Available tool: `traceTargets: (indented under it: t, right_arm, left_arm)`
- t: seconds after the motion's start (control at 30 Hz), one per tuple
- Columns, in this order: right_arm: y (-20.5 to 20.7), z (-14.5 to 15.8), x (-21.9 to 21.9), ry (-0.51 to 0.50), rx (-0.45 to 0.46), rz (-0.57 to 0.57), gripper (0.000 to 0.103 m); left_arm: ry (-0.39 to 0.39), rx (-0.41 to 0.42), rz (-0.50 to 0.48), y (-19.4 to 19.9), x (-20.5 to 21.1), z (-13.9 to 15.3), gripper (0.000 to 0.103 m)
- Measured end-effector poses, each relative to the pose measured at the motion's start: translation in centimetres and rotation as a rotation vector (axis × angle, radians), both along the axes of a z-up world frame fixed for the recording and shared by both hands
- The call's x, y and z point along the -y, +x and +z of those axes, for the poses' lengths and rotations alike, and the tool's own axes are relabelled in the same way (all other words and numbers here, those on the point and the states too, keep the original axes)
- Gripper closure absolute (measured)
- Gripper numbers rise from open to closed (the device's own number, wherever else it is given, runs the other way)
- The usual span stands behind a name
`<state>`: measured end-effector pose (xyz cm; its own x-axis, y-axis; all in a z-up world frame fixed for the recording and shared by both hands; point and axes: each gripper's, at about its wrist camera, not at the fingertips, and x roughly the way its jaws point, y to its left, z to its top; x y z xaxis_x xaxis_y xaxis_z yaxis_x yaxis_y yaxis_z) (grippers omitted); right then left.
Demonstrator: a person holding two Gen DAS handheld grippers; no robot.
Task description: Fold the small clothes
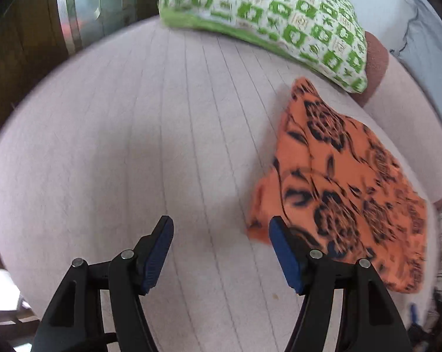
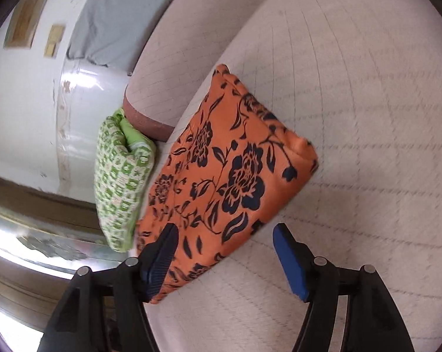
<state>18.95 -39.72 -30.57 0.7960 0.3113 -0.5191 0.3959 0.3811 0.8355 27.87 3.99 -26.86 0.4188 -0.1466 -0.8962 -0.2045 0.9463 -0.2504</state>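
I work over a pale pinkish mattress (image 1: pixel 138 135), quilted with thin stitched lines that run in long parallel seams across its soft, flat top. On it lies the orange cloth (image 1: pixel 347 187), a folded piece with black flower prints, thin and smooth, its edges making a rough four-cornered shape. Just beyond the orange cloth rests a green-and-white pillow (image 1: pixel 279 20), plump and covered in a small checked pattern, and touching that pillow is a brown-ended bolster (image 1: pixel 374 67) wrapped in the same pale quilting.

My left gripper (image 1: pixel 221 231) hangs released over bare mattress just beside the orange cloth, its blue ribbed pads apart with nothing between them; the right pad stands in front of the cloth's near corner. My right gripper (image 2: pixel 223 240) is likewise unclenched, one finger in front of the orange cloth's near edge, the other over the mattress; I cannot tell whether the pad touches the fabric.

The left view alone shows a shiny metal frame (image 1: pixel 74 8) and dark wood past the mattress edge far from the cloth. The right view alone shows a white wall (image 2: pixel 24 111) with two small framed panels, a grey sheet (image 2: pixel 115 17) hanging, and the pillow's open folded end.
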Motion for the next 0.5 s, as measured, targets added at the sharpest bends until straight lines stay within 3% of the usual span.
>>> traceTargets:
  t: [0.2,0.37,0.5]
  right_arm:
    - [1.2,-1.5,-0.4,0.057,-0.012,0.004,0.033]
    - [1.0,-2.1,0.2,0.073,-0.012,-0.014,0.033]
    - [1.8,-3.1,0.8,0.105,-0.017,-0.021,0.033]
  left_arm:
    - [-0.168,-0.047,-0.042,-0.4,1.5,-1.5,0.035]
    - [-0.172,-0.027,-0.045,0.9,3.9,-1.5,0.034]
    - [-0.195,-0.01,0.021,2.3,4.2,-1.7,0.035]
